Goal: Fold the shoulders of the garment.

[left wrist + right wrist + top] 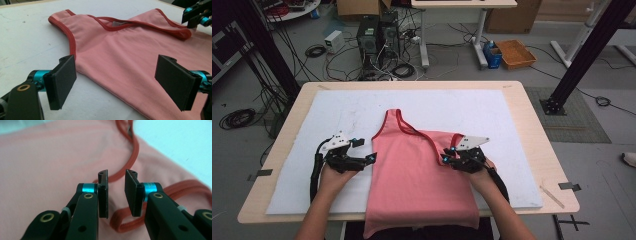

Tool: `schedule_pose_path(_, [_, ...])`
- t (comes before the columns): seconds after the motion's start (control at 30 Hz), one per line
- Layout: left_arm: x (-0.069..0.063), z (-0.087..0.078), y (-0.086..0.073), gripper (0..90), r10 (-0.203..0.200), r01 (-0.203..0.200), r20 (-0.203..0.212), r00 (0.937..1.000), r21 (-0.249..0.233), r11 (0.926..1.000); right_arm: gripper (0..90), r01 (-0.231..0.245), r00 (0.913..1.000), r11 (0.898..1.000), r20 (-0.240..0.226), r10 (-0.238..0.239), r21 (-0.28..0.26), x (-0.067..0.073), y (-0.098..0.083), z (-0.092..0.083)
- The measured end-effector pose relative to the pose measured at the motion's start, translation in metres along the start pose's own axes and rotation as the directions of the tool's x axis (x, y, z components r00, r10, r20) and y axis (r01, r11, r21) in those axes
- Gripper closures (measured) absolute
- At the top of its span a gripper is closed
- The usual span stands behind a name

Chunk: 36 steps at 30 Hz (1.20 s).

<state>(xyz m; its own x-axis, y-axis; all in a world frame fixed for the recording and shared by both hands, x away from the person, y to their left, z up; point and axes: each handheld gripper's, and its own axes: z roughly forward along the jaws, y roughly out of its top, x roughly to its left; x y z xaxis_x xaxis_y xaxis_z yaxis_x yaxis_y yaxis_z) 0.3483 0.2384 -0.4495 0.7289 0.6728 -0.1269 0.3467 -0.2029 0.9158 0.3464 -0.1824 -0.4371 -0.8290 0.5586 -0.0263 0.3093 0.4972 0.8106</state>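
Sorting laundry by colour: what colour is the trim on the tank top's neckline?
Darker red trim on the pink fabric tank top; clearest in the left gripper view.

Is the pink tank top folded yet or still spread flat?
Partly folded: the pink tank top lies flat, but its right strap is turned inward across the chest; the hem hangs over the table edge.

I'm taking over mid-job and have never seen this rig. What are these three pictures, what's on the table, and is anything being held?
A person holds a two-fingered hand tool in each hand. The high view looks down on the table; each of the other two comes from a camera riding on one tool. On the white mat lies a pink tank top with red trim.

The left gripper stands wide open, straddling the top's side edge without touching it. The right gripper hovers at the red shoulder strap, its fingers slightly parted with nothing between them. Nothing is held.
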Motion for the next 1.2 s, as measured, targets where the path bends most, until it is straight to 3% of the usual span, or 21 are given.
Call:
schedule_pose_path(0.27, [0.000, 0.000, 0.000, 17.6, 0.001, -0.001, 0.000, 1.0000, -0.001, 1.0000, 76.0, 0.050, 0.9983, 0.994, -0.034, -0.047, 0.094, 0.008, -0.015, 0.001])
schedule_pose_path(0.5, [0.000, -0.001, 0.000, 17.6, 0.001, -0.001, 0.002, 1.0000, 0.000, 1.0000, 76.9, 0.064, 0.9974, 0.993, -0.041, -0.060, 0.100, 0.011, -0.013, 0.000])
schedule_pose_path(0.63, [0.000, 0.000, 0.000, 17.6, -0.001, 0.001, 0.002, 1.0000, -0.004, 1.0000, 59.1, 0.050, 0.9986, 0.998, -0.020, -0.050, 0.029, 0.004, -0.013, -0.010])
schedule_pose_path(0.67, [0.000, 0.000, 0.000, 17.6, -0.004, 0.004, 0.004, 1.0000, -0.005, 1.0000, 51.3, 0.028, 0.9995, 1.000, 0.014, -0.028, -0.011, 0.000, -0.013, -0.014])
schedule_pose_path(0.8, [0.001, -0.001, 0.000, 17.6, -0.007, 0.007, 0.003, 1.0000, -0.004, 1.0000, 38.4, -0.071, 0.9941, 0.994, 0.076, 0.077, -0.082, -0.014, -0.017, -0.028])
schedule_pose_path(1.03, [0.001, -0.001, 0.000, 17.6, -0.016, 0.016, 0.002, 0.9999, -0.011, 0.9998, 29.8, -0.152, 0.9752, 0.981, 0.142, 0.169, -0.122, -0.033, -0.035, -0.053])
schedule_pose_path(1.13, [0.002, -0.001, 0.000, 17.6, -0.017, 0.017, 0.001, 0.9999, -0.012, 0.9998, 26.9, -0.181, 0.9660, 0.973, 0.160, 0.203, -0.144, -0.038, -0.045, -0.061])
schedule_pose_path(1.2, [0.002, -0.002, 0.000, 17.6, -0.019, 0.019, 0.003, 0.9998, -0.015, 0.9997, 26.3, -0.188, 0.9645, 0.969, 0.156, 0.213, -0.157, -0.039, -0.051, -0.064])
